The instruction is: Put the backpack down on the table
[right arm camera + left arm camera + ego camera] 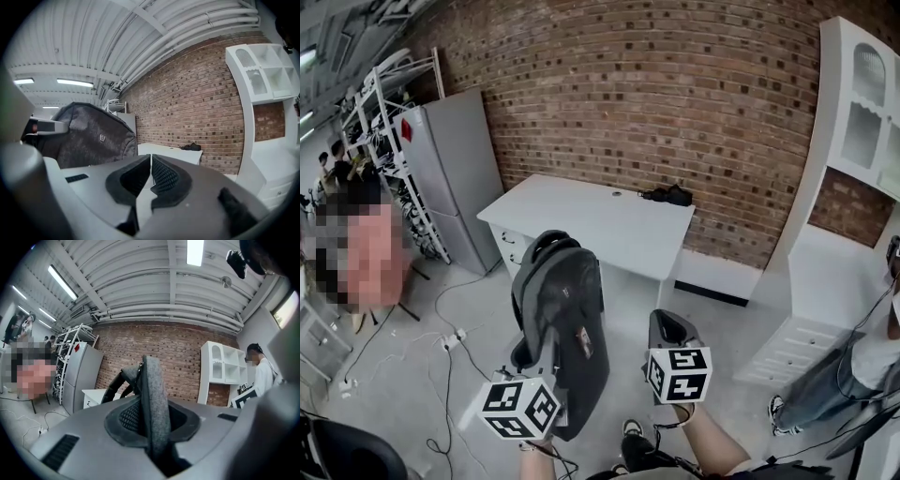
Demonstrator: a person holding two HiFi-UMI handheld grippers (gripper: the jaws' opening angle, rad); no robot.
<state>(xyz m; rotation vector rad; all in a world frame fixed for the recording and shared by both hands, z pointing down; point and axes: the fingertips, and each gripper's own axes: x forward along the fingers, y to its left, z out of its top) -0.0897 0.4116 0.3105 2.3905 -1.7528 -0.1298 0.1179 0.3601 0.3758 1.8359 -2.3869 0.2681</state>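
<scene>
A dark grey backpack [565,323] hangs in the air in front of me, short of the white table [591,220]. My left gripper [546,364] is shut on its padded grey edge [152,394], which stands upright between the pads; black straps [117,383] show beyond. In the right gripper view the backpack [89,138] fills the left side, and the table [171,152] lies ahead. To the right of the bag my right gripper [671,330] is shut, pads [161,176] pressed together with nothing between them, apart from the bag.
A small black object [667,195] lies at the table's far right corner by the brick wall. A grey fridge [455,173] and a metal rack [380,112] stand left, a white cupboard [853,178] right. A person [862,370] stands at the right edge. Cables [441,342] cross the floor.
</scene>
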